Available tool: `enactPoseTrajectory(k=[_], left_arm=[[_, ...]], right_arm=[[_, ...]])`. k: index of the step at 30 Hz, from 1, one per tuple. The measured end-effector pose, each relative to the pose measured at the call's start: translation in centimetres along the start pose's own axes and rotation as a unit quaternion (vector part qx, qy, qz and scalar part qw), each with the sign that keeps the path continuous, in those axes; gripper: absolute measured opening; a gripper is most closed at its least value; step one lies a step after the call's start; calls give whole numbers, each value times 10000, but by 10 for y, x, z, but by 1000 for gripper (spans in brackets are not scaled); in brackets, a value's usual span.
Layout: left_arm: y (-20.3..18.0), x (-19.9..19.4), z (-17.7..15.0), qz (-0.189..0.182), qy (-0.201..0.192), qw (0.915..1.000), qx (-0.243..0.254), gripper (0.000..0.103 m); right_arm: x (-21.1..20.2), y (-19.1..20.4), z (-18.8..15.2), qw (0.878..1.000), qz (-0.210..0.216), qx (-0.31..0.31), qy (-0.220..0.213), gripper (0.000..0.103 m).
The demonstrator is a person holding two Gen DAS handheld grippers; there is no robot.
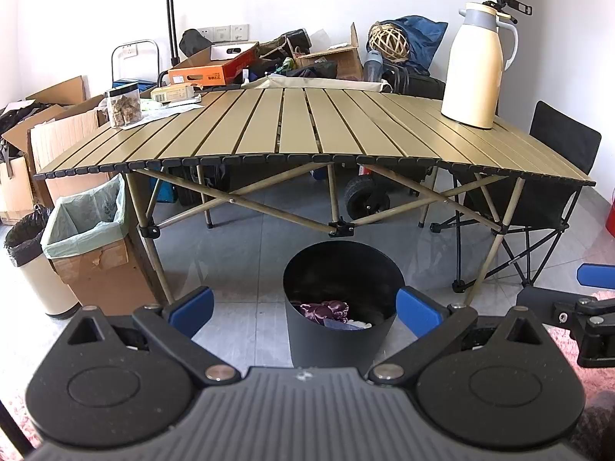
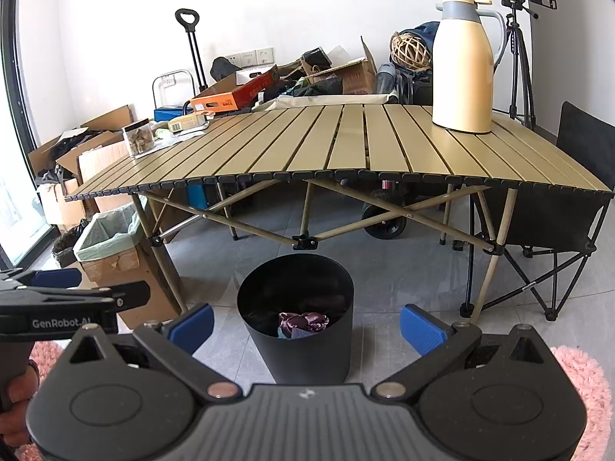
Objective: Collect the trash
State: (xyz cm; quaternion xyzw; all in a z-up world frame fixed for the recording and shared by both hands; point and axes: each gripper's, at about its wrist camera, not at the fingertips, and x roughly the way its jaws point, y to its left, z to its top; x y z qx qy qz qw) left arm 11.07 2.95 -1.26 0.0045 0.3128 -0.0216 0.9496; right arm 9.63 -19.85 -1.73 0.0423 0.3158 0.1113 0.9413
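Both hand-held grippers, left point(image 1: 303, 309) and right point(image 2: 305, 326), were spread wide with nothing in them. Crumpled purple wrapper trash point(image 1: 330, 310) sat inside the round black bin point(image 1: 342, 330), bottom center, below the slatted tan counter point(image 1: 307, 126).

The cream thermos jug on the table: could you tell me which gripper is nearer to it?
Right, though only slightly. The right gripper hangs open over the black bin, with the cream thermos jug ahead and to its right. The left gripper, also open, sits beside it, farther left.
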Motion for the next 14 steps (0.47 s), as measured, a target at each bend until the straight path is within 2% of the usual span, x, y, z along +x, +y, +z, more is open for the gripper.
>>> enactPoseTrajectory(k=[14], left_arm=[[1,4,0,-121,-5,9999,21,103]], right_arm=[[2,0,-1,10000,-6,13,27,103]])
